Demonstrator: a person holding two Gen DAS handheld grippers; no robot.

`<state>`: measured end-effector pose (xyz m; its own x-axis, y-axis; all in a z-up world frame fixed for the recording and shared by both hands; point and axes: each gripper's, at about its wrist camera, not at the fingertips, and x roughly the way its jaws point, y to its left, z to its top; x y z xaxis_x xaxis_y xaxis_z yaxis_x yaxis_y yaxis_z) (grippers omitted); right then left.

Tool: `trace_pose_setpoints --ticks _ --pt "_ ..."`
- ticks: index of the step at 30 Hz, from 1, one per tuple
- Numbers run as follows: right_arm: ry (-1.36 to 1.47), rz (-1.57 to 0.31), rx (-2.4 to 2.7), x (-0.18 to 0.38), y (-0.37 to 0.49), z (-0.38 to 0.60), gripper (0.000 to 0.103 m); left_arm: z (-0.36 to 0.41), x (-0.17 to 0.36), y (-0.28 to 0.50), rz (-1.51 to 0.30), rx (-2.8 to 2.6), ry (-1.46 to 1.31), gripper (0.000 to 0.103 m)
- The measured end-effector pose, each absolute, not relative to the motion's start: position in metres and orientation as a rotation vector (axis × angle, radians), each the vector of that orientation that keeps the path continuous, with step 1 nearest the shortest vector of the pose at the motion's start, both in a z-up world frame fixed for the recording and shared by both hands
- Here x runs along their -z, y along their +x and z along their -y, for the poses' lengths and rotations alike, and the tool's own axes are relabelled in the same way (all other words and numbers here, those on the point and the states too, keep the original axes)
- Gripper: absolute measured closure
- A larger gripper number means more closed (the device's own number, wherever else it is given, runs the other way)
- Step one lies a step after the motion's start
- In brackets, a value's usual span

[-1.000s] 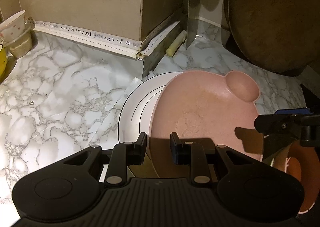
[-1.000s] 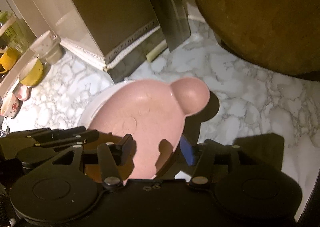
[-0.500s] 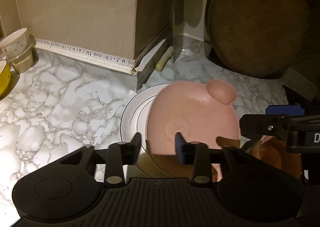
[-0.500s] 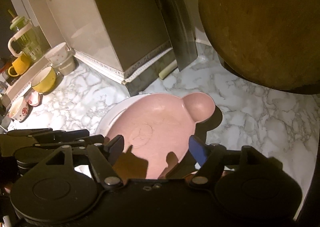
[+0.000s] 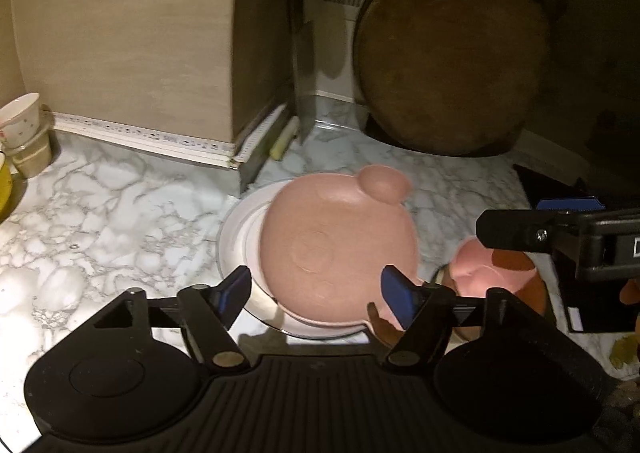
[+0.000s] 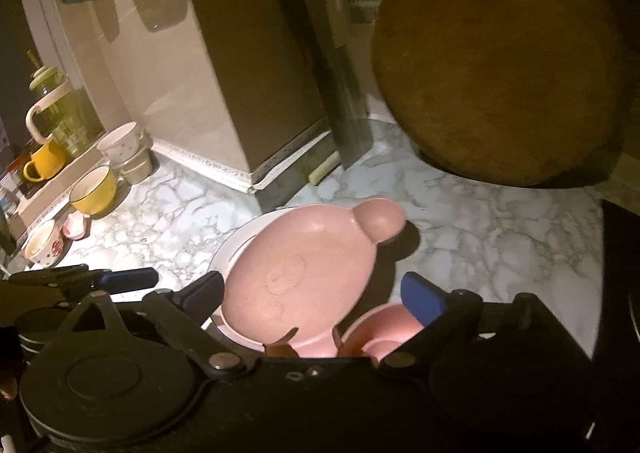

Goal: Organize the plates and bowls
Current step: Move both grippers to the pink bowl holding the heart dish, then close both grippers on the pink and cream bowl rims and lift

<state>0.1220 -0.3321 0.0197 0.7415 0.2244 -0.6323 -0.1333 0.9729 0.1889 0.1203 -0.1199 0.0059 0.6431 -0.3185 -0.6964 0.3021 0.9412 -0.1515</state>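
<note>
Now, status:

left gripper [image 5: 316, 295]: jaws were nearly closed at the near rim of the pink bear-shaped plate [image 5: 338, 249] a second ago; now spread wide, holding nothing. It has backed off and risen, so the plate sits ahead of and between the fingertips, apart from them.

right gripper [image 6: 314, 295]: also spread wide and empty, wider than a second ago. It has pulled back too; the plate shows ahead of it, its near rim low between the fingers.

pink bear-shaped plate: released, lying flat on the white plate [image 5: 234, 229], shifted toward the right-gripper side so the white rim shows as a crescent on the left. One ear [image 5: 382, 183] points away from both grippers; the second ear [image 5: 486, 271] is on the near right, under the right gripper's finger in the left view.

white plate: on the marble counter [image 5: 120, 213], just ahead of the left gripper's left finger.

meaning: my read is the stack step is done, pink on white, both tools disengaging. Stack is off-centre; may need a nudge.

remaining: yellow bowl [image 6: 94, 189] and small cups [image 6: 128, 151] sit far left of the right gripper, well apart from the stack. Likely next targets, not certain.

risk: the round wooden board [image 5: 448, 53] leaning ahead is near the stack.
</note>
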Motion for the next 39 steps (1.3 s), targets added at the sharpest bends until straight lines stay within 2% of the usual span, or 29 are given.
trace_pose_setpoints --ticks 3,13,26,35,39 --pt "0.155 -0.7 -0.155 -0.02 0.111 0.339 0.003 0.124 -0.006 0.114 -0.8 0.373 -0.022 0.025" --pt "0.154 -0.732 -0.099 -0.014 0.098 0.368 0.002 0.144 0.0 0.108 -0.853 0.388 -0.061 0.025" --pt "0.128 -0.851 -0.124 0.021 0.133 0.424 0.002 0.193 0.024 0.113 -0.97 0.347 -0.174 0.025" --pt "0.208 -0.972 -0.169 0.051 0.159 0.444 0.007 0.221 0.042 0.113 -1.077 0.322 -0.271 0.025" --pt "0.212 -0.999 -0.17 0.06 0.166 0.446 0.016 0.226 0.05 0.117 -1.096 0.271 -0.31 0.025"
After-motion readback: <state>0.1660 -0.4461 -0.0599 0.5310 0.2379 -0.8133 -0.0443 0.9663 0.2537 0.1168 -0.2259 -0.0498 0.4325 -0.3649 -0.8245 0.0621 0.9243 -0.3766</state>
